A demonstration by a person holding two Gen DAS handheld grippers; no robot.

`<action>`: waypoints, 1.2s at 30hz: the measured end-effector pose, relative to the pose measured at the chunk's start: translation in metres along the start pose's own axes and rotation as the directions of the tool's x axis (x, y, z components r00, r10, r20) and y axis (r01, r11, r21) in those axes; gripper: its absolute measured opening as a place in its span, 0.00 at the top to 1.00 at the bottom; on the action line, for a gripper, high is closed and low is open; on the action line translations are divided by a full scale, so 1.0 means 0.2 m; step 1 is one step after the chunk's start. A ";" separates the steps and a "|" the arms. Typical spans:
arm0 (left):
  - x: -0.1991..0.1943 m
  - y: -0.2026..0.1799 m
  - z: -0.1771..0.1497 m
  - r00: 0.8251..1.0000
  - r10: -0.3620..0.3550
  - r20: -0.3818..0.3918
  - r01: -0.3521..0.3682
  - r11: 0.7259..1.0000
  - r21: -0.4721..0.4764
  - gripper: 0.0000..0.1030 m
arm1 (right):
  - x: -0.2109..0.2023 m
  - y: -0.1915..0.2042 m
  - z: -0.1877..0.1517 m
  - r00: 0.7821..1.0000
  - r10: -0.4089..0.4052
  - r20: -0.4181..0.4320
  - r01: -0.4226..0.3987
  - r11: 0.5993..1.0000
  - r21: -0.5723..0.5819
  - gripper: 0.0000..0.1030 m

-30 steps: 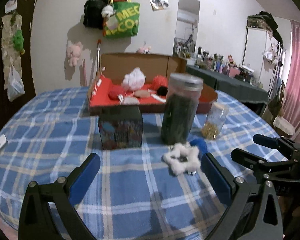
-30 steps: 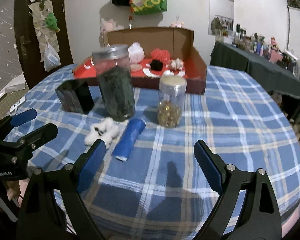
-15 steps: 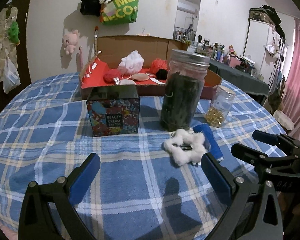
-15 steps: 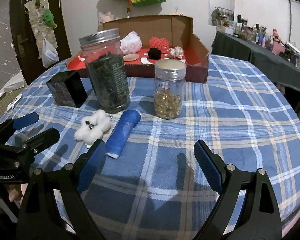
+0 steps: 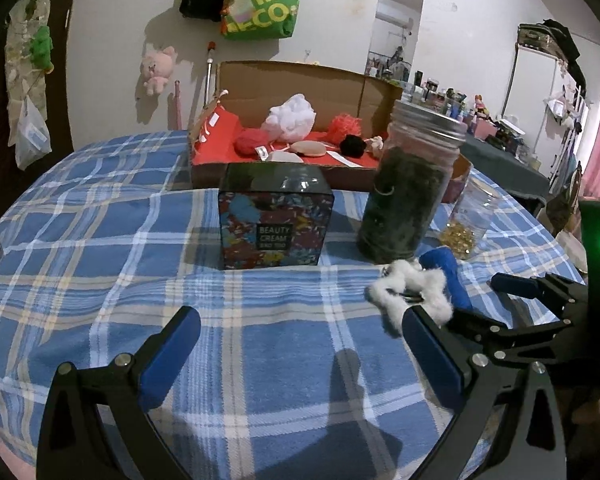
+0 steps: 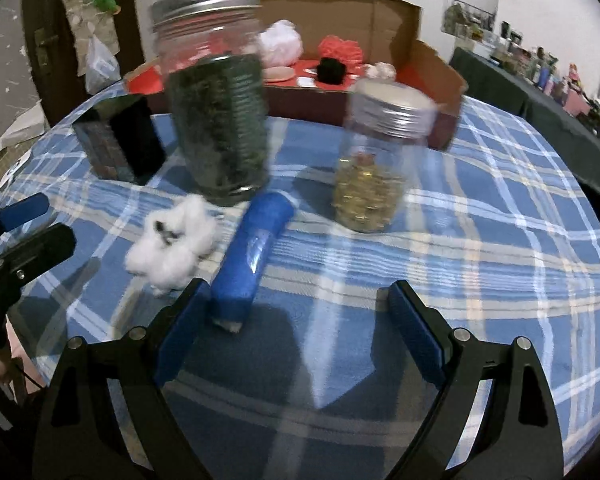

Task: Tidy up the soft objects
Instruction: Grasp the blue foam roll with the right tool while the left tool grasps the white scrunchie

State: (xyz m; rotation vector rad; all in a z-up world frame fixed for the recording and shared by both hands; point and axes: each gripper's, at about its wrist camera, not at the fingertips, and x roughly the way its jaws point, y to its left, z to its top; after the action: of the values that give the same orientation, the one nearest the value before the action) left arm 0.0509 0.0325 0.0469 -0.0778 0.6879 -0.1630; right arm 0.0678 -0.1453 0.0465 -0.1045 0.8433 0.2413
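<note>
Right wrist view: right gripper jaws wide apart, empty, over blue roll lying beside white fluffy scrunchie on plaid tablecloth; left gripper likewise spread, empty.

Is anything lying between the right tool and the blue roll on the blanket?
Nothing visible. The right tool is open, and the blue roll lies just ahead by its left finger. The white fluffy piece sits beside the roll, off that line.

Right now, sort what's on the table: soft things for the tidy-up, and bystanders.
Job:
white fluffy piece
blue roll
cardboard box with soft items

Bystanders:
tall dark jar
small gold-filled jar
beauty cream box
</note>
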 end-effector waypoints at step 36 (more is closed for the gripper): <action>0.20 -0.27 0.12 0.956 -0.227 -0.183 0.256 0.954 0.154 0.42 | -0.06 -0.05 0.05 0.944 0.329 0.033 -0.323 0.939 -0.120 0.79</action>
State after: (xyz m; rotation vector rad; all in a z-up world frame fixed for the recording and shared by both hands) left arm 0.0905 -0.0278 0.0468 0.0215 0.8245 -0.4706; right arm 0.0697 -0.1542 0.0620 -0.0624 0.7917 0.6028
